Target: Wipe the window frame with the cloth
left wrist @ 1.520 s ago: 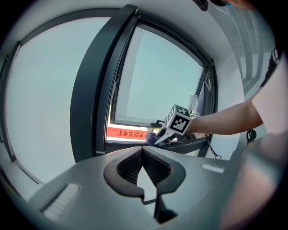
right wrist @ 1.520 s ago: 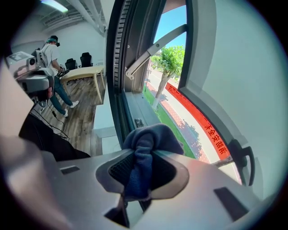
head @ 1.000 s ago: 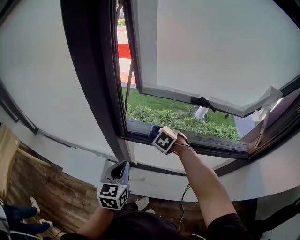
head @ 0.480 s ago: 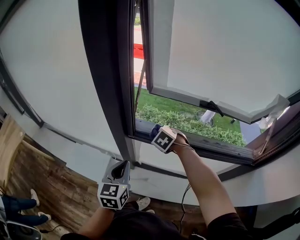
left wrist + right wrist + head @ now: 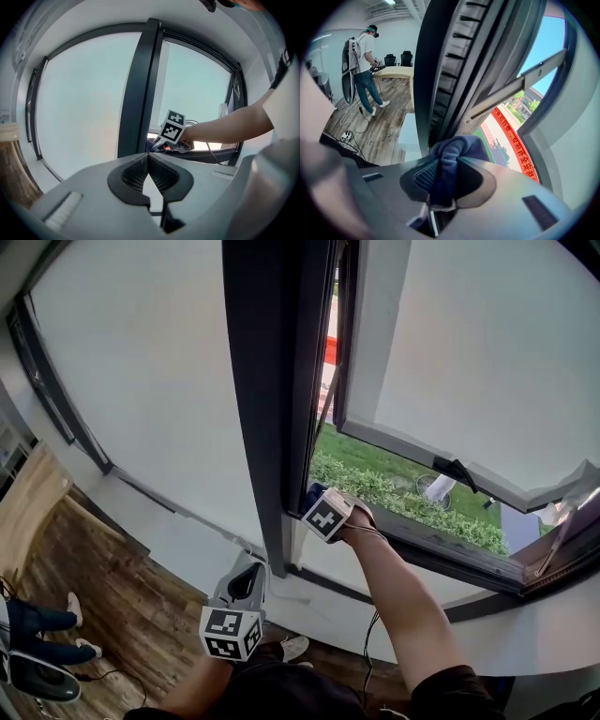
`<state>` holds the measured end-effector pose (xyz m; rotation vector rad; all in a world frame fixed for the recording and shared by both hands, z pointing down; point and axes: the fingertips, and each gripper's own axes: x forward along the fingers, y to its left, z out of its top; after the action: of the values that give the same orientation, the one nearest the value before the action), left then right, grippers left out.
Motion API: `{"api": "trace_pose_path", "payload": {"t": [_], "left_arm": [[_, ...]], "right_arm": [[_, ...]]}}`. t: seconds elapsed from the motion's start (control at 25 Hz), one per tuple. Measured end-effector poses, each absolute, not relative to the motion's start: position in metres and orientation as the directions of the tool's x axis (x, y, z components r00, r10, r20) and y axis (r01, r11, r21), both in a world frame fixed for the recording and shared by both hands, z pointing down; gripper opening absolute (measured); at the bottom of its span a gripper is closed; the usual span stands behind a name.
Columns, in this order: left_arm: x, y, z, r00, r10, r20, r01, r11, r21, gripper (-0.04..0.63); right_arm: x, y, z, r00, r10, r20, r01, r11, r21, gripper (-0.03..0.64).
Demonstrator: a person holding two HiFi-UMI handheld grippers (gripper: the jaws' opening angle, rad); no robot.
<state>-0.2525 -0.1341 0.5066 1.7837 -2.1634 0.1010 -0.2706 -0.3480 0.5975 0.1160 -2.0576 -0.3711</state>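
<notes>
The dark window frame (image 5: 272, 381) has a thick upright post and a lower rail (image 5: 441, 549) running right. My right gripper (image 5: 319, 505) is at the corner where post and rail meet, shut on a dark blue cloth (image 5: 310, 490). In the right gripper view the cloth (image 5: 452, 152) bulges out between the jaws of the right gripper (image 5: 445, 164), right against the ribbed frame (image 5: 450, 61). My left gripper (image 5: 246, 570) hangs lower, below the sill, shut and empty. From the left gripper view the left gripper (image 5: 149, 159) faces the post (image 5: 138, 93) and the right gripper's marker cube (image 5: 172, 126).
The window sash (image 5: 469, 343) stands swung outward, with grass and a hedge (image 5: 375, 482) below. A wooden floor (image 5: 84, 606) lies at the left, with a person's feet (image 5: 37, 626) on it. Another person (image 5: 363, 51) stands by a table (image 5: 396, 71) in the room.
The right gripper with the cloth has slid left along the lower rail, closer to the upright post. The head view has turned left. The left gripper has hardly moved.
</notes>
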Motion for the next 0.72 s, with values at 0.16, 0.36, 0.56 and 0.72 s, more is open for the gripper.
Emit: {"api": "trace_pose_path", "payload": {"t": [0.16, 0.36, 0.56, 0.72], "left_arm": [[-0.258, -0.131, 0.505, -0.172, -0.943, 0.285, -0.960, 0.225, 0.166, 0.008], [-0.255, -0.136, 0.502, -0.153, -0.952, 0.266, -0.961, 0.206, 0.182, 0.008], [-0.249, -0.143, 0.500, -0.119, -0.959, 0.258, -0.967, 0.171, 0.188, 0.008], [-0.239, -0.156, 0.495, -0.084, -0.966, 0.244, -0.973, 0.132, 0.189, 0.008]], "right_arm": [[-0.268, -0.347, 0.598, -0.532, -0.208, 0.821, 0.044, 0.961, 0.272, 0.086], [-0.261, -0.342, 0.580, -0.714, -0.209, 0.668, -0.071, 0.971, 0.228, 0.077], [-0.239, -0.333, 0.554, -0.817, -0.279, 0.504, -0.169, 0.953, 0.252, 0.077], [-0.216, -0.321, 0.506, -0.883, -0.357, 0.304, -0.280, 0.922, 0.267, 0.077]]}}
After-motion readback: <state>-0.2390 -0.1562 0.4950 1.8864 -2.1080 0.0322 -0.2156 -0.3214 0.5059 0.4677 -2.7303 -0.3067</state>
